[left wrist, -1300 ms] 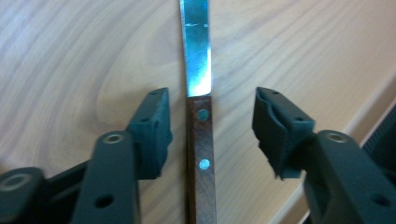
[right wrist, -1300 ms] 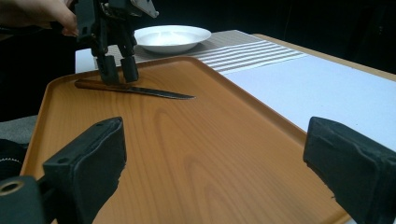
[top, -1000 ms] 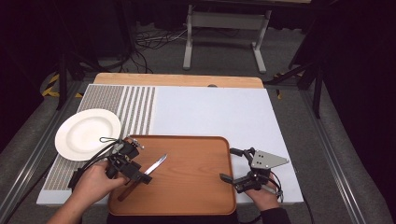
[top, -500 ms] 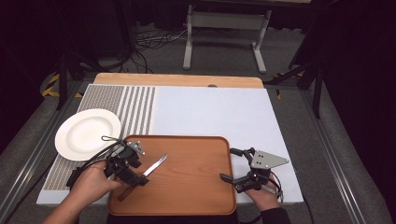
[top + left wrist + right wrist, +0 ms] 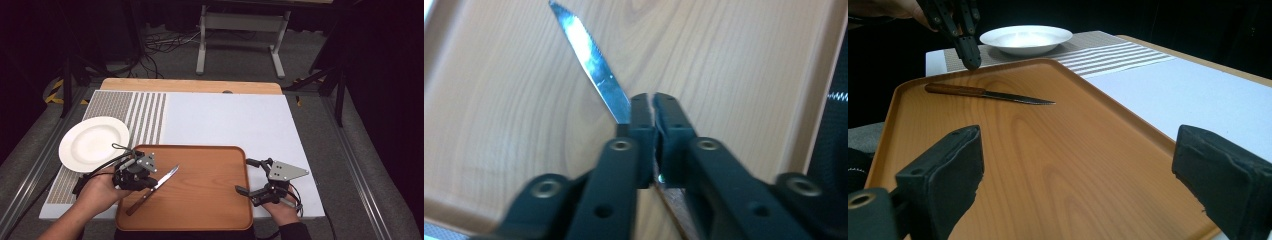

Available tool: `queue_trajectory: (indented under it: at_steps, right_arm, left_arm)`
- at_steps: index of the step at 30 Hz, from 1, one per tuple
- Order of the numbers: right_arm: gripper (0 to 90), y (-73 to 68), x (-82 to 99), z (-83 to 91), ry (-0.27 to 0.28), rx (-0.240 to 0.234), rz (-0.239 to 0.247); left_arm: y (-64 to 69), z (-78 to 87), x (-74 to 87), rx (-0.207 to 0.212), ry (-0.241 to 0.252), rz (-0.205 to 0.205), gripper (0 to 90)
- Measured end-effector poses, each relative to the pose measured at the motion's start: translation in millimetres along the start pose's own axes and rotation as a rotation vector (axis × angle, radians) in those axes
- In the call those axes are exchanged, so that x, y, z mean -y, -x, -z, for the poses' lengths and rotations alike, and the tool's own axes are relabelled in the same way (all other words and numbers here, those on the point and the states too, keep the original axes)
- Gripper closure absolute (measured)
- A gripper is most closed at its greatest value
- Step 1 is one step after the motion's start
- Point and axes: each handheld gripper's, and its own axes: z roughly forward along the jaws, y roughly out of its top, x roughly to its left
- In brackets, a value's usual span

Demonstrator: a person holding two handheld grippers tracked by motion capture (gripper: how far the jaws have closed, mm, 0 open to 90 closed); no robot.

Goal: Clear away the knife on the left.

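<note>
Knife [image 5: 152,189] lies on the tray [image 5: 210,215], in the tray's left part, toward the near-left corner of the surface. Its long axis runs on a diagonal: the wooden handle points to the near-left corner of the tray, the blade tip to the middle and a little farther away. The left gripper [image 5: 136,175] is on it; in the left gripper view the jaws are pressed together over the knife [image 5: 591,62] where blade meets handle, so I judge they clamp it there. The right gripper [image 5: 250,177] waits at the tray's right rim, well apart from the knife, with its jaws spread wide and nothing between them. So the left hand [image 5: 97,190] is the nearer one, and any lift should follow that diagonal.

The blade is thin bright metal with a serrated edge, the handle dark wood. The tray is smooth grained wood with a low raised rim. A white round plate [image 5: 92,143] stands beyond the tray's far-left corner, on a striped woven mat [image 5: 145,115].
</note>
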Motion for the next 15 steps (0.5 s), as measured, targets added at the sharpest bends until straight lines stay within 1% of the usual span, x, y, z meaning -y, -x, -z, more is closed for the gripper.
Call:
queue_trajectory:
  at_steps: [2,4,5,6,8,9,10,11,12,13,14,15]
  right_arm:
    - [7.3,0.0,0.0,0.2,0.001,0.000,0.000]
    - [7.3,0.2,0.0,0.4,0.002,-0.001,-0.001]
    - [7.3,0.1,0.0,0.4,0.002,-0.001,-0.001]
    - [7.3,0.1,0.0,0.4,0.002,-0.001,-0.001]
    - [7.3,0.1,0.0,0.2,0.001,-0.001,-0.001]
    - [7.3,0.1,0.0,0.2,0.001,-0.001,-0.001]
    - [7.3,0.1,0.0,0.3,0.002,-0.001,-0.001]
    - [7.3,0.1,0.0,0.3,0.002,-0.001,-0.001]
    - [7.3,0.1,0.0,0.3,0.002,-0.001,-0.001]
    - [7.3,0.1,0.0,0.3,0.002,-0.001,-0.001]
    - [7.3,0.0,0.0,0.3,0.002,-0.001,-0.001]
    - [7.3,0.0,0.0,0.3,0.002,-0.001,-0.001]
  left_arm:
    - [-1.1,-1.1,-1.3,-0.009,-0.010,-0.003,90.0]
    - [-0.7,-3.0,-2.3,-0.008,-0.009,-0.016,90.0]
    - [0.9,-5.2,-3.5,-0.011,-0.019,-0.030,90.0]
    - [0.9,-5.2,-3.5,-0.011,-0.019,-0.030,90.0]
    - [3.8,-10.3,-6.0,-0.019,-0.031,-0.059,90.0]
    - [3.8,-10.3,-6.0,-0.019,-0.031,-0.059,90.0]
    - [5.2,-13.1,-7.3,-0.015,-0.034,-0.085,90.0]
    - [5.2,-13.1,-7.3,-0.015,-0.034,-0.085,90.0]
    - [6.6,-15.9,-8.2,-0.012,-0.038,-0.104,90.0]
    - [6.6,-15.9,-8.2,-0.012,-0.038,-0.104,90.0]
    - [7.0,-17.9,-8.8,-0.010,-0.033,-0.121,90.0]
    - [7.0,-17.9,-8.8,-0.010,-0.033,-0.121,90.0]
